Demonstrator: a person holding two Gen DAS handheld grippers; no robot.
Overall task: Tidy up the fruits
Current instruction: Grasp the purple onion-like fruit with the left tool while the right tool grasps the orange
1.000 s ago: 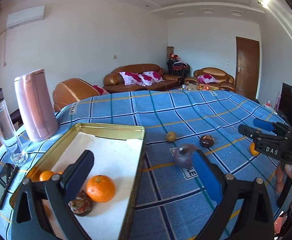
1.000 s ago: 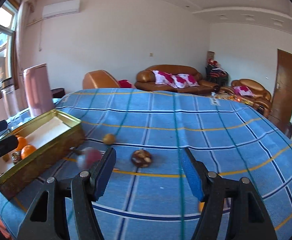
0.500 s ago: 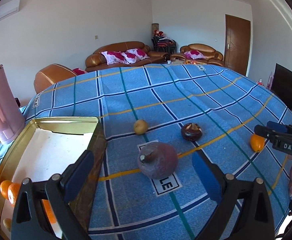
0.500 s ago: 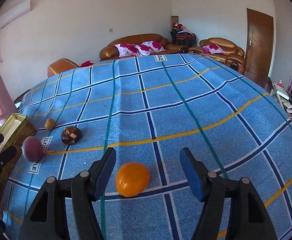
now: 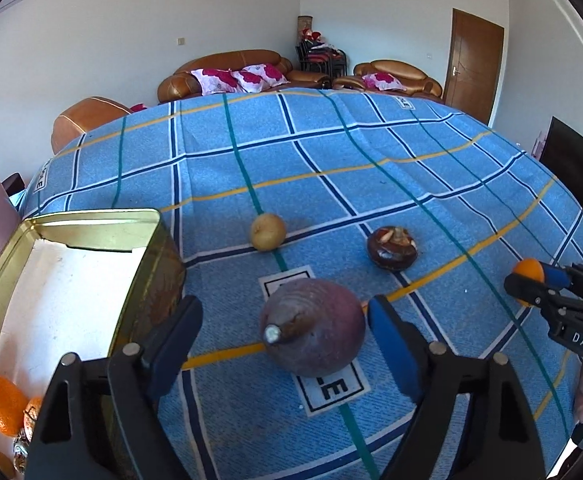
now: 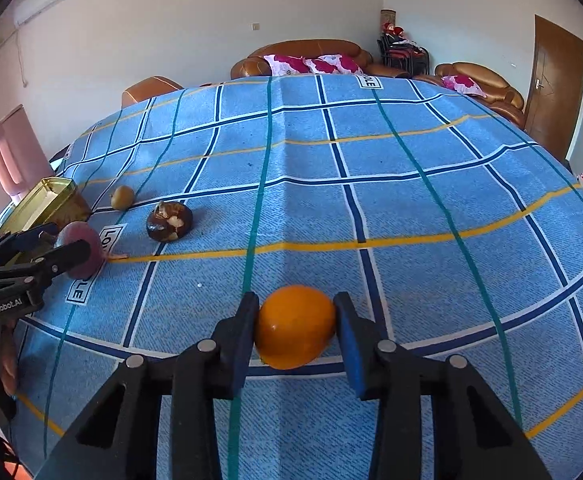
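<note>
Right hand-held gripper [image 6: 295,332] now clamped on the orange fruit [image 6: 294,328], both blue pads pressed to its sides, fruit still resting on the blue checked cloth [image 6: 371,184] over the bench. Half a second back, those pads stood apart with the fruit loose between them; a second back, no fruit between them at all. Means one pick secured, ready to lift toward the gold tin [image 5: 91,216].

Left hand-held gripper [image 5: 285,330] closing around the purple fruit [image 5: 313,326], pads not yet touching it, a clear gap at the left pad and a hair of space at the right. Earlier, hung over the tin with the oranges [image 5: 3,404] below; since then swung across and down to straddle the purple fruit. Grip still unfinished, by the look of it.

From the purple fruit: small yellow fruit [image 5: 267,231] at 11 o'clock, dark brown fruit [image 5: 392,248] at 1 o'clock, tin at 9 o'clock, orange fruit far out at 3 o'clock. Both small ones untouched, still waiting on the cloth. Likely next: finish the left squeeze, then carry both catches to the tin.
</note>
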